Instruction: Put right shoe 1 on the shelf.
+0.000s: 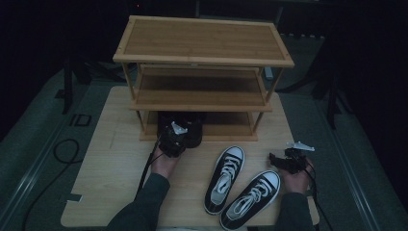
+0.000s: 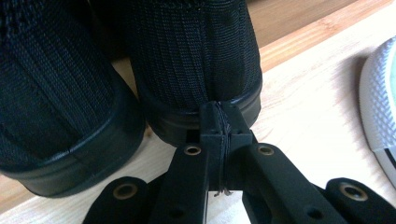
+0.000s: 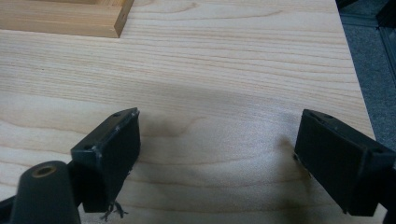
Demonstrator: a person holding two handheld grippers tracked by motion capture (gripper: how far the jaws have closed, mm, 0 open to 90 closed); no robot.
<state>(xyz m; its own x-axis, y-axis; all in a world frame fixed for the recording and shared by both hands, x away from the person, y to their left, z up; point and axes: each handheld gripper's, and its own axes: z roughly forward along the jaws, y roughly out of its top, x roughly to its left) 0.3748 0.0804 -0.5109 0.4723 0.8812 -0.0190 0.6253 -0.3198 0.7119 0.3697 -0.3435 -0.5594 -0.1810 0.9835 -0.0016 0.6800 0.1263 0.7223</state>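
High view: I found the black shoes point(image 1: 190, 129) at the bottom tier of the shoe rack point(image 1: 202, 57), heels toward me, w/ the left gripper point(image 1: 173, 139) right at them. A pair of black-and-white sneakers point(image 1: 243, 187) lay on the table point(image 1: 106, 183) between my hands, not yet racked. Right gripper point(image 1: 288, 161) rested near the table's right edge, beside the sneakers.

Left gripper view: jaws were pressed together, tips meeting at the heel of the right-hand black shoe point(image 2: 196, 60). Whether they pinched any heel fabric I couldn't tell; it looked more like a push. Both heels sat at the rack's front edge.

Right gripper view: right gripper point(image 3: 219, 154) jaws stood wide apart, nothing between them, bare table below.

Judgement: black pair approx. placed, maybe needing a final nudge; sneakers remained to do.
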